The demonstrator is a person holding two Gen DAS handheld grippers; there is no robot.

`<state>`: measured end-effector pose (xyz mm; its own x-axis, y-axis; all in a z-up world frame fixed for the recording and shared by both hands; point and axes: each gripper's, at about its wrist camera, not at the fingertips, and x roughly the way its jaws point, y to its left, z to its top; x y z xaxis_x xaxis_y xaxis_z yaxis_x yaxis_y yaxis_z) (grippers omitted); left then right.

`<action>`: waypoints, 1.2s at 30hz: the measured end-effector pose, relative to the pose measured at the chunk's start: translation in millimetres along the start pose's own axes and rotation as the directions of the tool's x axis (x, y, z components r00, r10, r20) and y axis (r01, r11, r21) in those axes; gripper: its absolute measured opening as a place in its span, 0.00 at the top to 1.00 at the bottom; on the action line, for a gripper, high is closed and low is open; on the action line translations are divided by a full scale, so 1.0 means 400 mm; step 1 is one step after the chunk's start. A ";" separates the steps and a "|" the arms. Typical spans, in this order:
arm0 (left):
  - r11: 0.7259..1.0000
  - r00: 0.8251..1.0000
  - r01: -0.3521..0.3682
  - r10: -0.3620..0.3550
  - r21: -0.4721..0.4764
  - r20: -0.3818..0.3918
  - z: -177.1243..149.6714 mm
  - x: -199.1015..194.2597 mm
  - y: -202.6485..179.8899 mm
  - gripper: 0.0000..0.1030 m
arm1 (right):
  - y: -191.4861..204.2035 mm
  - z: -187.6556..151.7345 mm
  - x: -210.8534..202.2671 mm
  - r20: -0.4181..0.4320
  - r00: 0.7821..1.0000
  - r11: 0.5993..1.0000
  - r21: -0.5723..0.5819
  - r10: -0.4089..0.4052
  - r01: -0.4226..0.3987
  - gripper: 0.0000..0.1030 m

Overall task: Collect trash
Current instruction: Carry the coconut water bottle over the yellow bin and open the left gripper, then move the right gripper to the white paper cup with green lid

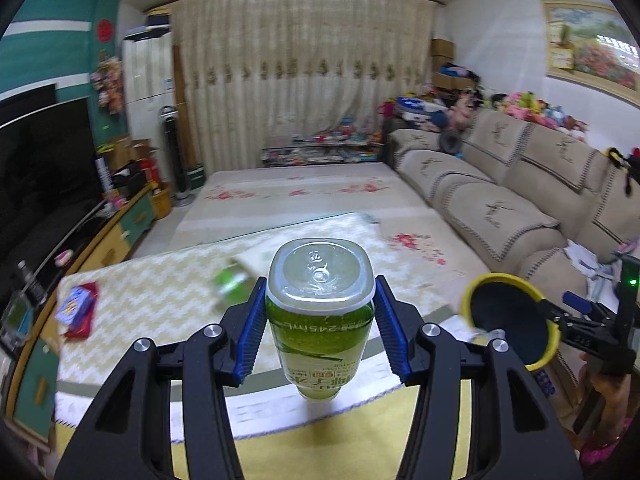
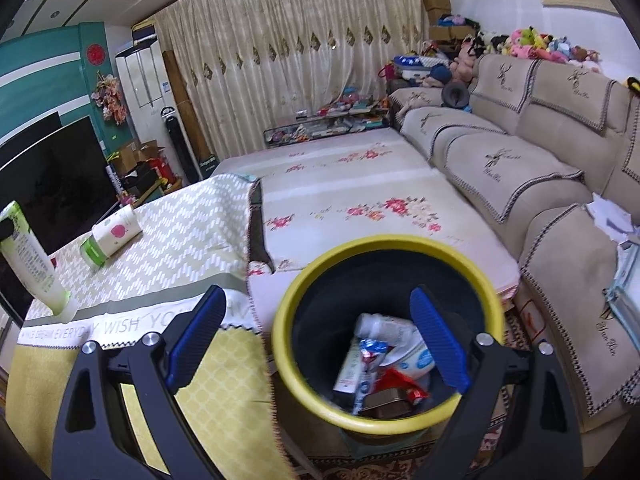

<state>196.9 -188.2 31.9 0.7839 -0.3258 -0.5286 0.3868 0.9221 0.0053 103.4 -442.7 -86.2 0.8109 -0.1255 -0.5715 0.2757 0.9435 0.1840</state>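
- A green drink bottle (image 1: 320, 312) is gripped between the two blue pads of the left tool (image 1: 320, 328). The bottle's clear bottom is pointed away from the camera, and its cap end hangs down.
- The bottle is held up in the air over the near edge of the counter (image 1: 168, 280).
- The same bottle (image 2: 30, 256) is seen at the far left of the right wrist view, tilted above the counter's left side.
- The right tool (image 2: 318, 336) is spread wide and nothing is held in it.
- A yellow-rimmed bin (image 2: 384, 328) is seen under the right tool, just beside the right edge of the counter. Wrappers and a small tube (image 2: 384, 356) are piled inside it.
- A second green-capped bottle (image 2: 110, 238) is lying on its side near the far left part of the counter.
- A red and blue packet (image 1: 78, 308) is lying near the left edge of the counter.
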 end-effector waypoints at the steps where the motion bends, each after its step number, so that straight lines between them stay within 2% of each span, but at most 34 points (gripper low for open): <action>1: 1.000 1.000 0.017 -0.017 0.008 0.000 0.006 0.004 -0.022 0.50 | -0.009 0.001 -0.007 0.005 1.000 1.000 -0.001 -0.007 0.007 0.14; 7: 0.983 0.987 0.160 -0.160 0.092 -0.003 0.074 0.048 -0.226 0.50 | -0.093 0.004 -0.060 0.037 0.997 0.998 0.014 -0.069 0.069 0.14; 12: 0.953 0.963 0.271 -0.270 0.138 -0.028 0.106 0.105 -0.410 0.50 | -0.163 -0.002 -0.110 0.070 0.990 0.991 0.049 -0.126 0.123 0.14; 13: 0.942 0.953 0.302 -0.299 0.144 -0.044 0.108 0.126 -0.454 0.50 | -0.176 -0.005 -0.118 0.072 0.989 0.990 0.058 -0.133 0.129 0.14; 17: 0.915 0.927 0.372 -0.358 0.158 -0.108 0.100 0.213 -0.591 0.50 | -0.222 -0.019 -0.132 0.069 0.984 0.984 0.082 -0.163 0.157 0.14; 19: 0.912 0.926 0.373 -0.355 0.170 -0.128 0.089 0.253 -0.641 0.50 | -0.237 -0.024 -0.131 0.062 0.983 0.982 0.097 -0.171 0.165 0.14; 21: 0.920 0.933 0.353 -0.333 0.172 -0.133 0.078 0.302 -0.664 0.38 | -0.250 -0.030 -0.129 0.054 0.983 0.979 0.111 -0.175 0.168 0.14; 22: 0.925 0.938 0.341 -0.323 0.168 -0.129 0.071 0.317 -0.670 0.27 | -0.252 -0.030 -0.126 0.051 0.983 0.979 0.114 -0.174 0.167 0.14; 26: 0.934 0.941 0.328 -0.309 0.141 -0.137 0.039 0.326 -0.606 0.26 | -0.248 -0.030 -0.117 0.043 0.985 0.981 0.106 -0.168 0.163 0.14; 30: 0.952 0.958 0.279 -0.266 0.123 -0.112 0.019 0.287 -0.476 0.25 | -0.229 -0.026 -0.096 0.030 0.989 0.986 0.092 -0.144 0.141 0.14; 34: 0.980 0.979 0.192 -0.187 0.058 -0.084 -0.015 0.235 -0.298 0.20 | -0.181 -0.023 -0.066 0.005 0.995 0.993 0.069 -0.096 0.096 0.14; 36: 0.994 0.992 0.108 -0.108 0.006 -0.066 -0.043 0.201 -0.174 0.19 | -0.155 -0.019 -0.050 -0.009 0.998 0.996 0.054 -0.069 0.070 0.14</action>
<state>224.5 -275.1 -25.7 0.7041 -0.4089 -0.5805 0.4723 0.8802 -0.0472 66.3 -496.2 -92.1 0.7854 -0.1880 -0.5898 0.3592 0.9144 0.1869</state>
